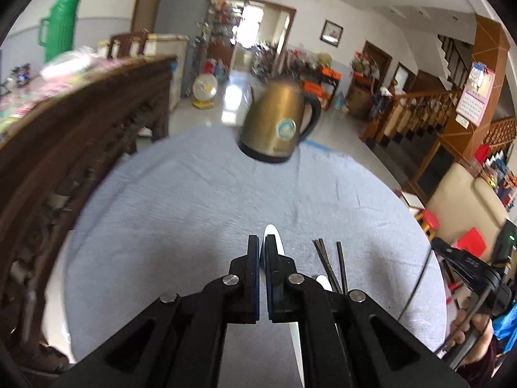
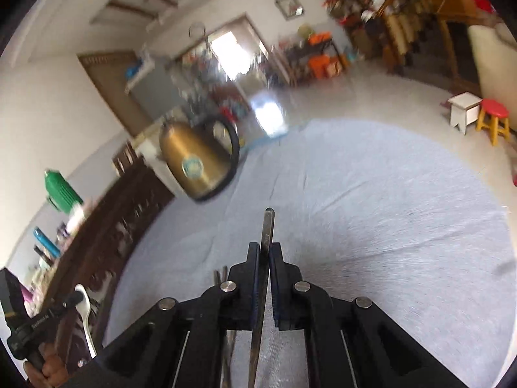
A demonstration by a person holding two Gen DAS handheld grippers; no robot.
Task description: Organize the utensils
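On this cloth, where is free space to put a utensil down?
The cloth is bare between the kettle and the claws, and along the carved wooden furniture. In the right wrist view its right side is bare too. It is crowded near the chopsticks and spoon.

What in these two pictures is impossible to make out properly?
- White spoon, left wrist view: only its tip shows; the left gripper covers most of it.
- Dark chopstick, right wrist view: its lower end runs under the right gripper.
- Loose chopsticks: their near ends are hidden by the gripper body.
- Kettle label: too blurred to read in either view.
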